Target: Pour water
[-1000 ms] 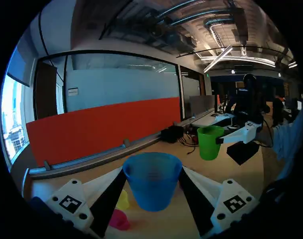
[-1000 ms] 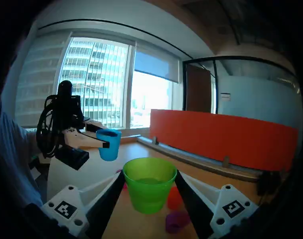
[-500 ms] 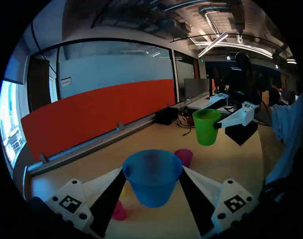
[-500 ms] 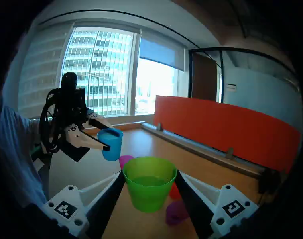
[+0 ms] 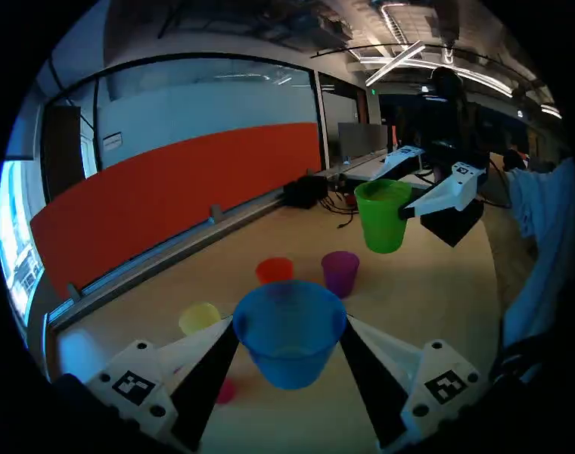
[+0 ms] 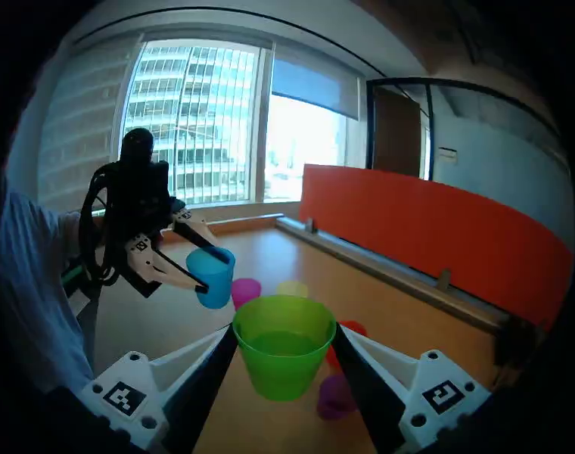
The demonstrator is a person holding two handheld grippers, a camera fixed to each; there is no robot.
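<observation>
In the left gripper view, the translucent blue plastic cup [image 5: 290, 346] is covering the foot of the small orange plastic cup [image 5: 275, 268] behind it and is hiding where the left gripper [image 5: 289, 321] is meeting its walls. One of that gripper's black-faced fingers [image 5: 210, 367] is masking most of a pink plastic cup [image 5: 226, 391] and the base of a yellow plastic cup [image 5: 198, 315]. The person's pale blue sleeve [image 5: 543, 234] is running off the edge. In the right gripper view, the bright green plastic cup [image 6: 284, 367] is blocking nearly all of the orange cup, and the right gripper [image 6: 284, 329] is cutting into a purple plastic cup [image 6: 331, 398].
</observation>
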